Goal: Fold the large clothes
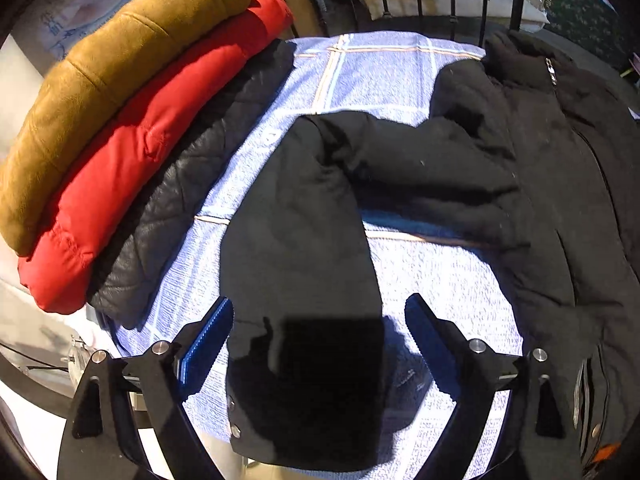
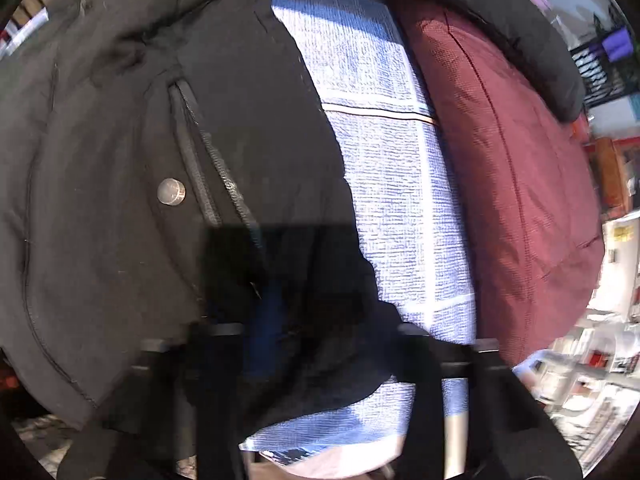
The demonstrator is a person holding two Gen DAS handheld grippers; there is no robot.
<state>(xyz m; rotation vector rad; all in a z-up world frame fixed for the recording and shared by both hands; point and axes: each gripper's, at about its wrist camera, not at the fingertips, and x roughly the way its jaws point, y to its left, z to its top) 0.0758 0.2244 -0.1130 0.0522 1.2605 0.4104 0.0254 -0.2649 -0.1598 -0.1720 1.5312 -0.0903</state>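
A large black padded jacket (image 1: 540,184) lies spread on a blue checked cloth (image 1: 380,76). Its sleeve (image 1: 300,240) stretches toward the front edge. My left gripper (image 1: 320,344) is open, its blue-padded fingers (image 1: 208,344) on either side of the sleeve cuff, not closed on it. In the right wrist view the jacket body (image 2: 120,160) with a snap button (image 2: 171,191) and zip pocket fills the left. My right gripper (image 2: 332,332) is blurred and in shadow over the jacket's hem; its jaws look spread.
A stack of folded jackets stands at the left: tan (image 1: 112,80) on red (image 1: 140,160) on black quilted (image 1: 180,208). A maroon jacket (image 2: 512,168) lies right of the cloth (image 2: 392,160). A metal railing (image 1: 452,0) runs behind the table.
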